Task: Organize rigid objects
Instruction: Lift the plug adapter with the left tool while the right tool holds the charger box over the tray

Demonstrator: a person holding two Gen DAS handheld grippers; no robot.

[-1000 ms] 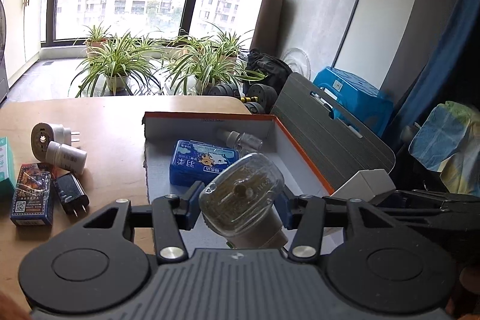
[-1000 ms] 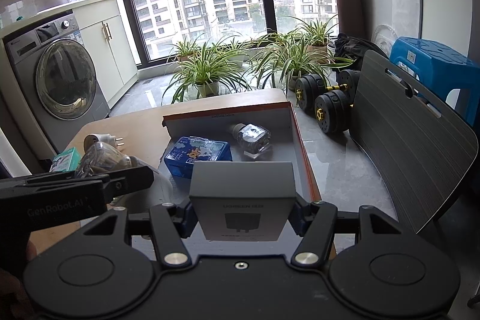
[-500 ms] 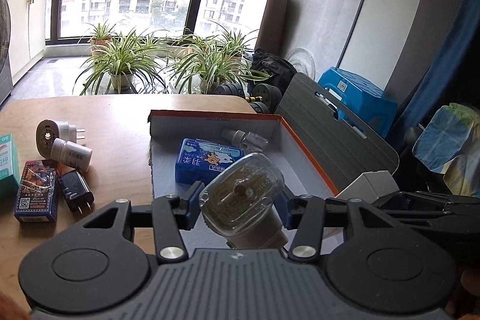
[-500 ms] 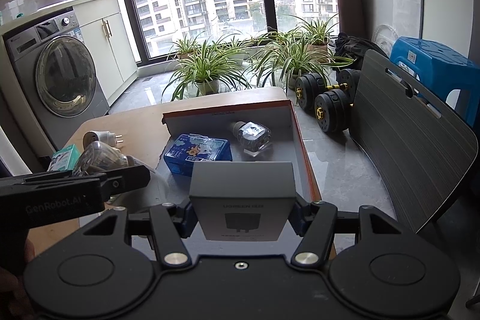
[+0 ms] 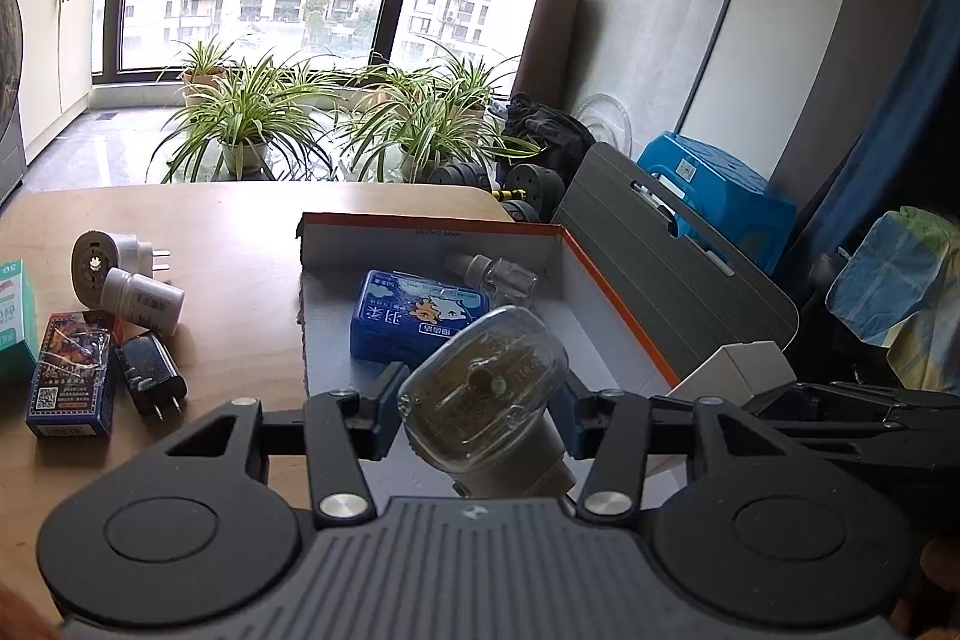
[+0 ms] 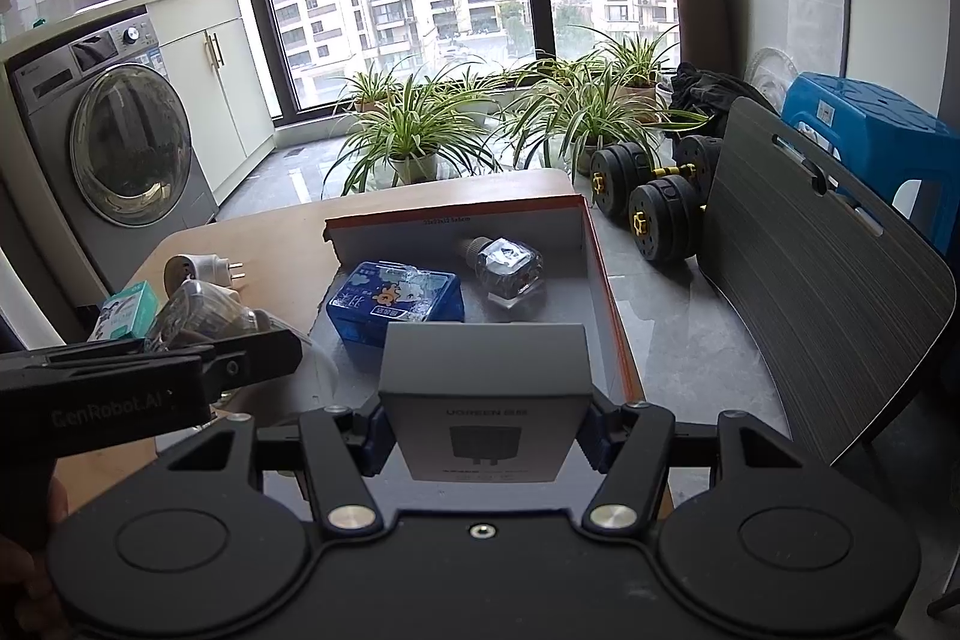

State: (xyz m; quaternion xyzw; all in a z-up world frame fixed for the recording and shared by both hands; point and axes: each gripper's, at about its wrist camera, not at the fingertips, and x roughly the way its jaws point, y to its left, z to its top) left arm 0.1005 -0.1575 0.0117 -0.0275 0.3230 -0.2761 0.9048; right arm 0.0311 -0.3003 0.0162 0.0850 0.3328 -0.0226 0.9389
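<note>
My left gripper (image 5: 480, 415) is shut on a clear plastic plug-in device (image 5: 483, 391) and holds it above the near end of the orange-rimmed cardboard box (image 5: 420, 235). My right gripper (image 6: 485, 430) is shut on a grey UGREEN carton (image 6: 483, 397) above the same box (image 6: 594, 244). Inside the box lie a blue pack (image 5: 420, 316) and a small clear bottle (image 5: 498, 274); both also show in the right wrist view, the pack (image 6: 396, 301) and the bottle (image 6: 507, 265). The left gripper with its device (image 6: 198, 316) shows at the left of the right wrist view.
On the wooden table (image 5: 228, 232) left of the box lie a white plug adapter (image 5: 102, 259), a white pill bottle (image 5: 141, 301), a black charger (image 5: 150, 373), a dark blue carton (image 5: 72, 382) and a teal box (image 5: 15, 316). A grey chair (image 6: 822, 280) stands right.
The left gripper has risen and drawn back a little with the device. The right gripper with the carton has barely moved.
</note>
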